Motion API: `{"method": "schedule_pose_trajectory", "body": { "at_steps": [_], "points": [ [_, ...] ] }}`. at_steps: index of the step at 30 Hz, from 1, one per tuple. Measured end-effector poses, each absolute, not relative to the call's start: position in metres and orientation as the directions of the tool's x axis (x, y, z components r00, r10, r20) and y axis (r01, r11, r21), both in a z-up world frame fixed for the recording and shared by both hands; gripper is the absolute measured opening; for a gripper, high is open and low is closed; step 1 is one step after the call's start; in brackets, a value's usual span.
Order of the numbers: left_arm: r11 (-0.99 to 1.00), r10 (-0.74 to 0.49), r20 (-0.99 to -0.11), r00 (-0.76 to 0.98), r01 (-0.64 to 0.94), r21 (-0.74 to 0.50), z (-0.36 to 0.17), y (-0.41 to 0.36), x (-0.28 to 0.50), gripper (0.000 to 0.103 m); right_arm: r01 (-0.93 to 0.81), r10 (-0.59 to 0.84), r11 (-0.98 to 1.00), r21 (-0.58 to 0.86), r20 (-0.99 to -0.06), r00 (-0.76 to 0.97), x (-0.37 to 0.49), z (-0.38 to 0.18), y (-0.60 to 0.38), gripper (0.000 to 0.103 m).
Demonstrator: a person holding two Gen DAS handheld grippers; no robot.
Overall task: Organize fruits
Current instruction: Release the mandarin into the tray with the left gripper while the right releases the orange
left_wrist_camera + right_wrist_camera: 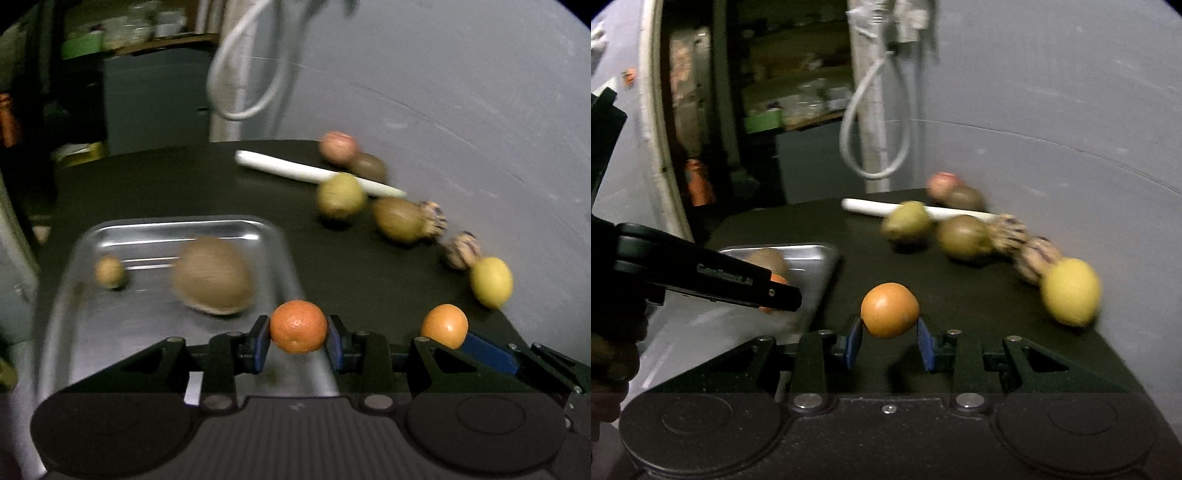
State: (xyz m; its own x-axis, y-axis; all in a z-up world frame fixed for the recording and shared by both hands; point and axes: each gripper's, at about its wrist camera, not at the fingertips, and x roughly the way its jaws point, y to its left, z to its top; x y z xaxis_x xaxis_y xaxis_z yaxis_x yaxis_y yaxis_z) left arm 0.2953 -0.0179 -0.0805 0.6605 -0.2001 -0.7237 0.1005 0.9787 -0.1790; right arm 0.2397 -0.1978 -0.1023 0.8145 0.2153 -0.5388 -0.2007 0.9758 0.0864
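Risk first: could drop the round, deep-orange tangerine [298,326] short of the shallow stainless-steel tray [110,230], since held right above the tray's near right rim; a release now might bounce it off the rim onto the dark desk [221,184]. Could also clip tools together, being close side by side. On the right, a squeeze off the middle could squirt the smooth, paler orange fruit [889,310] away toward the round yellow lemon [1071,291] by the grey wall.

Left tool [298,338]: blue pads pressed against both sides of the tangerine, pinching it clear of the tray floor. Right tool [889,345]: spread slightly wider than the paler orange, flanking it, with a sliver of gap on each side; seemingly not yet gripping, fruit apparently resting on the desk
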Motion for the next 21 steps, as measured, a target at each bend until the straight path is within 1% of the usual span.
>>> {"method": "schedule_pose_trajectory", "body": {
  "at_steps": [9,16,21],
  "points": [
    [0.983,-0.068,-0.737,0.673,-0.081,-0.165,-0.084,0.046,0.290,0.036,-0.358,0.358,0.927,0.106,-0.529,0.769,0.255,-0.101,-0.144,0.035],
    [0.977,-0.012,-0.749,0.663,-0.151,-0.148,-0.093,0.072,0.294,0.036,-0.429,0.416,0.896,0.112,-0.551,0.723,0.268,-0.110,-0.120,0.035],
    [0.975,0.003,-0.760,0.650,-0.171,-0.143,-0.101,0.077,0.299,0.036,-0.453,0.429,0.885,0.110,-0.571,0.699,0.275,-0.118,-0.111,0.035]
  ]
}}
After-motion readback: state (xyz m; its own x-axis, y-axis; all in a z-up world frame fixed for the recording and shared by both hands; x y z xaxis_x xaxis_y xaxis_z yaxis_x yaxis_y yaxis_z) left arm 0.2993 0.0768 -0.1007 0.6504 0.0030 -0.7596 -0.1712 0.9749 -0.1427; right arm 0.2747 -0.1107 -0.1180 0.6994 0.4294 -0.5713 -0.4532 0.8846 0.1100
